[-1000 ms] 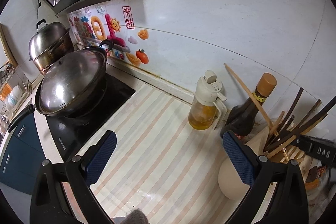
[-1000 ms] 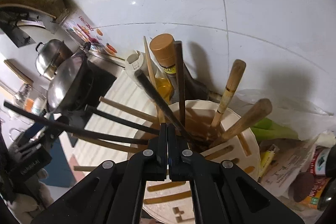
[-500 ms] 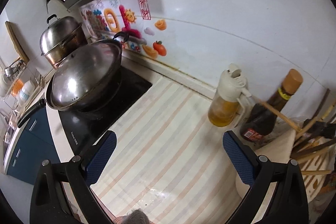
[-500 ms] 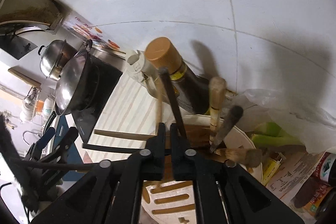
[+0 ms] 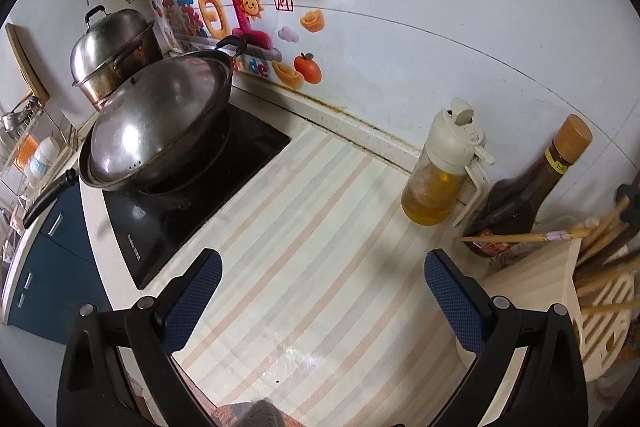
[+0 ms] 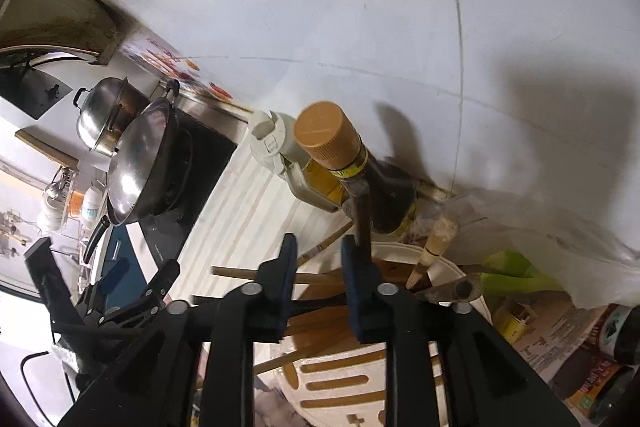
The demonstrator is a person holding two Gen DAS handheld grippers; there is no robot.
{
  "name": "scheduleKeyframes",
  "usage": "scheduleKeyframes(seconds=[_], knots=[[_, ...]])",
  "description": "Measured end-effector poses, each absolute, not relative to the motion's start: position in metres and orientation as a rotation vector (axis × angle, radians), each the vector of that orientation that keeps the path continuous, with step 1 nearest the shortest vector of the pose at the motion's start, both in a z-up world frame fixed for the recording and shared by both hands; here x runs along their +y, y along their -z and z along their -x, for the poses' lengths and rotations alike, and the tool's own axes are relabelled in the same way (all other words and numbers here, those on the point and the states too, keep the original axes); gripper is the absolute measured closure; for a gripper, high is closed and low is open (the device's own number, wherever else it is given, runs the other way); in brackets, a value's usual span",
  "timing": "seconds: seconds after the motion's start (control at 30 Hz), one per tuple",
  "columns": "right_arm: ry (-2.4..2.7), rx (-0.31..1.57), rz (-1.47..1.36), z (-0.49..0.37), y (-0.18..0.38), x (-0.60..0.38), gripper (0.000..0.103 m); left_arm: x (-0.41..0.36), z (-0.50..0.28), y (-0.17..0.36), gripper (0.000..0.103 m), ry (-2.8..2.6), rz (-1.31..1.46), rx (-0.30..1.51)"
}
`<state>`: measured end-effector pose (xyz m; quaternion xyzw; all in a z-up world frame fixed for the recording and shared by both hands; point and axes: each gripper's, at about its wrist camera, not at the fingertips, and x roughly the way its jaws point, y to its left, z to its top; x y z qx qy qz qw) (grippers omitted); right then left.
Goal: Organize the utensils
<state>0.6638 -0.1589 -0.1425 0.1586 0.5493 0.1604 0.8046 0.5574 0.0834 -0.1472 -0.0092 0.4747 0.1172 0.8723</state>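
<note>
Item: kitchen counter point(image 5: 320, 267) with striped covering, tiled wall behind.

Utensil holder point(image 6: 400, 379): cream, slotted, round; its lower part was cut off by the right claw's frame in the right wrist view, and only its left edge point(image 5: 600, 307) showed at the border of the left wrist view.

Utensils point(image 6: 316, 323): wooden chopsticks and dark-handled pieces, leaning out of the holder at mixed angles. Several were blurred; their lower ends were hidden inside the holder. One chopstick point(image 5: 520, 237) stuck out sideways toward the dark sauce bottle point(image 5: 520, 199).

Right claw point(image 6: 318, 251): jaws partway apart and opening, above the holder. A dark handle point(image 6: 363, 215) stood against the inner face of the right finger; whether the pad pressed on it could not be told.

Left claw point(image 5: 320, 271): jaws spread wide, nothing between them, over bare counter left of the holder.

Also present: oil dispenser point(image 5: 440, 179) beside the sauce bottle; lidded wok point(image 5: 160, 131) on a black cooktop point(image 5: 192, 215); steel pot point(image 5: 112, 55) behind it, partly hidden. Packets at the right edge of the right wrist view were too blurred to identify.
</note>
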Motion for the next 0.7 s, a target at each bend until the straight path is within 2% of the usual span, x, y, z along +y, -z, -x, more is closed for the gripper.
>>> scheduleKeyframes(seconds=[0.07, 0.13, 0.43, 0.7], knots=[[-0.326, 1.135, -0.333, -0.651, 0.13, -0.163, 0.065, 0.082, -0.551, 0.148, 0.0, -0.234, 0.02, 0.993], [-0.295, 1.099, -0.313, -0.639, 0.122, -0.168, 0.055, 0.077, -0.545, 0.148, 0.0, -0.223, 0.007, 0.988], [-0.126, 0.964, -0.272, -0.568, 0.109, -0.196, 0.054, 0.06, -0.511, 0.154, 0.0, -0.191, -0.023, 0.993], [-0.035, 0.994, -0.277, -0.484, 0.155, -0.204, 0.051, 0.05, -0.463, 0.197, 0.0, -0.195, -0.084, 1.083]])
